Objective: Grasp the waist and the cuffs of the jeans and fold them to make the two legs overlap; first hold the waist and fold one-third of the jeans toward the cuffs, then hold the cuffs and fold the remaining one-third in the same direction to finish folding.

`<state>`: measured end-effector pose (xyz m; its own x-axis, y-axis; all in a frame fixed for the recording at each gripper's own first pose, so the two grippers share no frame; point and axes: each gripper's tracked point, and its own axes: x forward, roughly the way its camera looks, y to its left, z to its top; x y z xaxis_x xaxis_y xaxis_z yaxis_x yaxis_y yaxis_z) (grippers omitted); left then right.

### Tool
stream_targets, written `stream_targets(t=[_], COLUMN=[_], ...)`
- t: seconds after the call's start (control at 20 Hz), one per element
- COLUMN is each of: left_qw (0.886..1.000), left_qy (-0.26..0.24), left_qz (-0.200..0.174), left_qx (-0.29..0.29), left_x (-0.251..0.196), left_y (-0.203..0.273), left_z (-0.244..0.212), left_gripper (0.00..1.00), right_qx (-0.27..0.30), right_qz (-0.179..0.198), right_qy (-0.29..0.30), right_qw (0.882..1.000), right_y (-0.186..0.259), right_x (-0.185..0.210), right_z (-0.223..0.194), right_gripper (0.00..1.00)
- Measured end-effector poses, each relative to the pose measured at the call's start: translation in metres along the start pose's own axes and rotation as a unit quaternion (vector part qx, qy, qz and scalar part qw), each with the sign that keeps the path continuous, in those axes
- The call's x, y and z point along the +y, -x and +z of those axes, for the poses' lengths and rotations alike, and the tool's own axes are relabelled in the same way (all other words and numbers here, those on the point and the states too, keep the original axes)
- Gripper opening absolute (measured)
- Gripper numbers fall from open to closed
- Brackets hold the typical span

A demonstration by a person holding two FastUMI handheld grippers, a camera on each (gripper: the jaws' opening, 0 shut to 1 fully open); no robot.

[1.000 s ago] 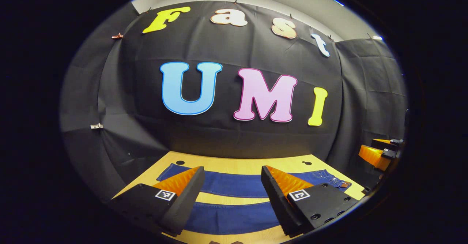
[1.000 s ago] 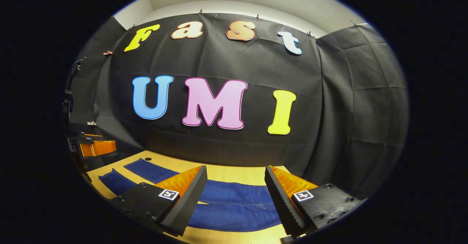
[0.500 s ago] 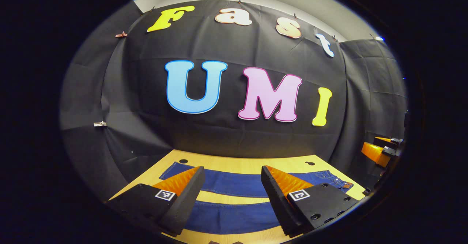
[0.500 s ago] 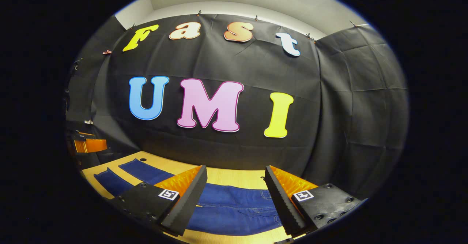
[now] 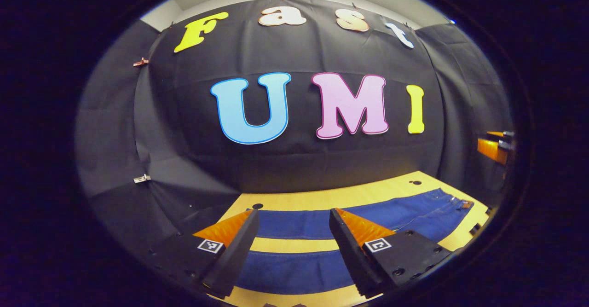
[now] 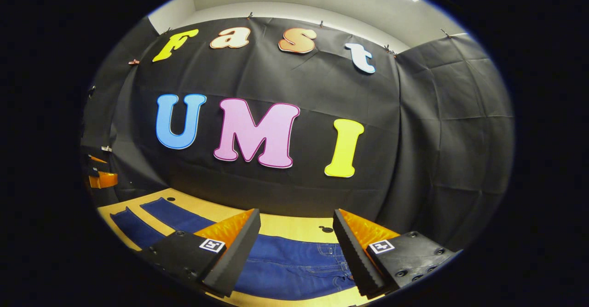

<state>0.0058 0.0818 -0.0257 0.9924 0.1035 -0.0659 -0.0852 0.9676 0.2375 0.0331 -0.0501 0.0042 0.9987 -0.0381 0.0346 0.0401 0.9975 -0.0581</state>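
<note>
Blue jeans (image 5: 368, 215) lie flat on the wooden counter (image 5: 322, 197), legs apart.
The left gripper (image 5: 294, 247) hangs over the legs, fingers spread and empty; the right gripper (image 6: 294, 247) hangs over the waist (image 6: 322, 261), fingers likewise spread wide and empty.

I see the dark blue jeans (image 5: 322, 222) spread flat on the wooden worktop (image 5: 322, 197), both legs lying apart with a bare strip between, waist toward my right side.
</note>
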Motion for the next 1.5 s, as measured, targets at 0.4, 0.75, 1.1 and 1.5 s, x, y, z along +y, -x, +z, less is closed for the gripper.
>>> stream_targets(t=[0.4, 0.75, 1.1, 1.5], left_qw=[0.970, 0.872, 0.743, 0.715], left_qy=[-0.203, -0.404, -0.554, -0.571], left_qz=[-0.028, -0.149, -0.226, -0.270], left_qx=[0.132, 0.231, 0.300, 0.299], left_x=[0.097, 0.147, 0.195, 0.178], left_y=[0.003, 0.003, -0.009, -0.052], left_z=[-0.111, -0.232, -0.320, -0.324], left_gripper=[0.98, 0.98, 0.98, 0.84], right_qx=[0.009, 0.041, 0.087, 0.146], right_qz=[-0.019, -0.047, -0.083, -0.116], right_qy=[0.074, 0.153, 0.230, 0.300], right_qw=[0.997, 0.986, 0.966, 0.935], right_y=[-0.015, -0.009, 0.013, 0.039], right_x=[-0.033, -0.069, -0.130, -0.194], right_z=[0.006, -0.015, -0.050, -0.103], right_gripper=[0.96, 0.96, 0.96, 0.96])
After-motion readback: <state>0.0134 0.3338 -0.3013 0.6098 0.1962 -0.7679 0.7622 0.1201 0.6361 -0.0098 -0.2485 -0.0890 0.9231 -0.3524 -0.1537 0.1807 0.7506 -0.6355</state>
